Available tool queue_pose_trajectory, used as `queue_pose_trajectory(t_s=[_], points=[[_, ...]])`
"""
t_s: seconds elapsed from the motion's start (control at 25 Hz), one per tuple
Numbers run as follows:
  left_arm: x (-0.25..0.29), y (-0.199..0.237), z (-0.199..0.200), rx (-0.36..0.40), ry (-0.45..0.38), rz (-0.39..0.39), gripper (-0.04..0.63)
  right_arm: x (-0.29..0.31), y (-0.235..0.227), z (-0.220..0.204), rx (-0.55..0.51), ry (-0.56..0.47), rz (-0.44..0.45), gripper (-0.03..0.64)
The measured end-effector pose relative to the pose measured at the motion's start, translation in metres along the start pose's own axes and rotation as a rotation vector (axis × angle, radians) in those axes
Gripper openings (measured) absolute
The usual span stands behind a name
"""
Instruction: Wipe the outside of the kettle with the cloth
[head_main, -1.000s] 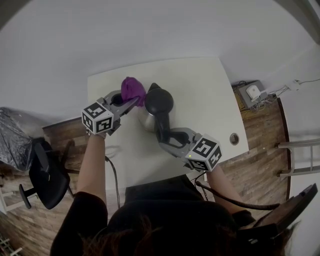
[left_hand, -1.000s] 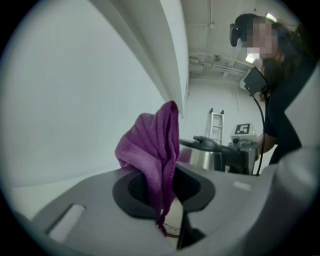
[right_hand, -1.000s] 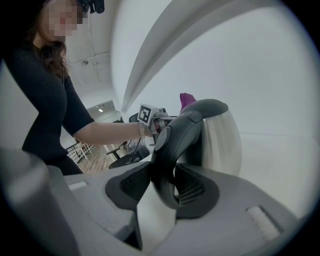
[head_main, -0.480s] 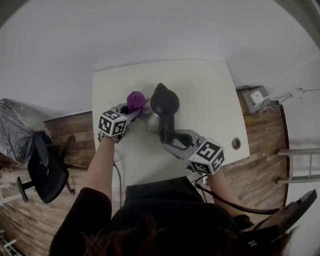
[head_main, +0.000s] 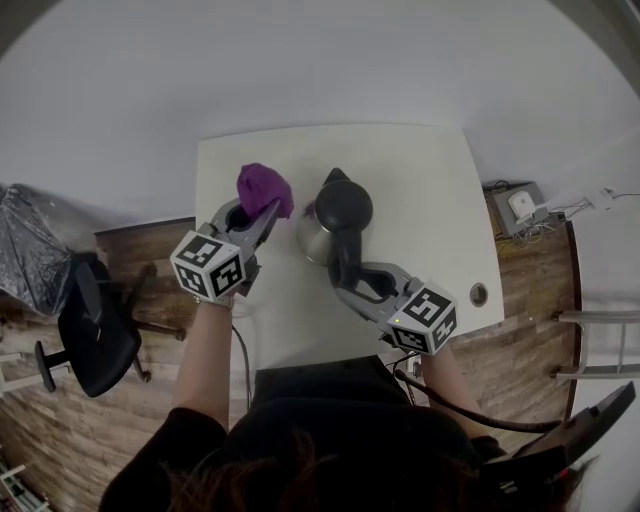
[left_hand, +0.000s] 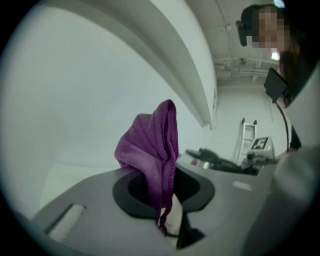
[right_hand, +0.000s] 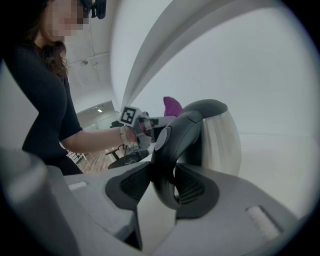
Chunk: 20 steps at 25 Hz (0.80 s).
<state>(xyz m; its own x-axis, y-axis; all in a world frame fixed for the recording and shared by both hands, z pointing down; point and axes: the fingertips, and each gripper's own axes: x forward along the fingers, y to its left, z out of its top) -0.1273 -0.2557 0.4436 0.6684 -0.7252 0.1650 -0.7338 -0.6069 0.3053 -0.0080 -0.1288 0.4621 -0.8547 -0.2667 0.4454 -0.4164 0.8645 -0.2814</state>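
A steel kettle (head_main: 322, 235) with a black lid and black handle (right_hand: 167, 155) stands on the white table (head_main: 420, 200). My right gripper (head_main: 348, 272) is shut on that handle, its jaws pressed against both sides. The purple cloth (head_main: 263, 187) sticks up from my left gripper (head_main: 262, 213), which is shut on its lower end. In the head view the cloth is held left of the kettle, a short gap away from its wall. The left gripper view shows the cloth (left_hand: 152, 155) pinched between the jaws, with no kettle behind it. The cloth (right_hand: 172, 105) peeks out behind the kettle body (right_hand: 220, 140).
The table's left edge (head_main: 200, 215) runs just beside my left hand. A black office chair (head_main: 95, 340) stands on the wood floor at the left. A round cable port (head_main: 479, 294) sits near the table's right edge. A power strip with cables (head_main: 520, 205) lies on the floor at the right.
Half a second ago the cloth was down against the kettle's left side. It has since been lifted up and away to the left. The right gripper and the kettle have stayed put.
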Motion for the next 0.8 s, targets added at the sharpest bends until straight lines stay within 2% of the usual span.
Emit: queue_pose_trajectory(t_s=[0.12,0.28,0.4,0.56,0.8], points=[[-0.011,-0.038,0.034,0.004,-0.077,-0.038,0.078,-0.002,-0.001,0.0,0.006,-0.005,-0.006,0.152],[-0.002,-0.063,0.035,-0.022,-0.095,-0.085,0.077,-0.002,-0.004,0.0,0.011,-0.008,-0.018,0.152],[0.003,-0.065,0.017,-0.024,-0.057,-0.082,0.077,0.0,-0.003,0.003,0.001,-0.003,-0.024,0.152],[0.002,-0.047,-0.015,-0.011,0.018,-0.012,0.077,-0.002,-0.003,0.004,-0.002,-0.016,-0.033,0.152],[0.006,-0.018,-0.078,-0.106,0.127,0.082,0.077,0.001,-0.003,0.004,0.005,-0.018,-0.033,0.152]])
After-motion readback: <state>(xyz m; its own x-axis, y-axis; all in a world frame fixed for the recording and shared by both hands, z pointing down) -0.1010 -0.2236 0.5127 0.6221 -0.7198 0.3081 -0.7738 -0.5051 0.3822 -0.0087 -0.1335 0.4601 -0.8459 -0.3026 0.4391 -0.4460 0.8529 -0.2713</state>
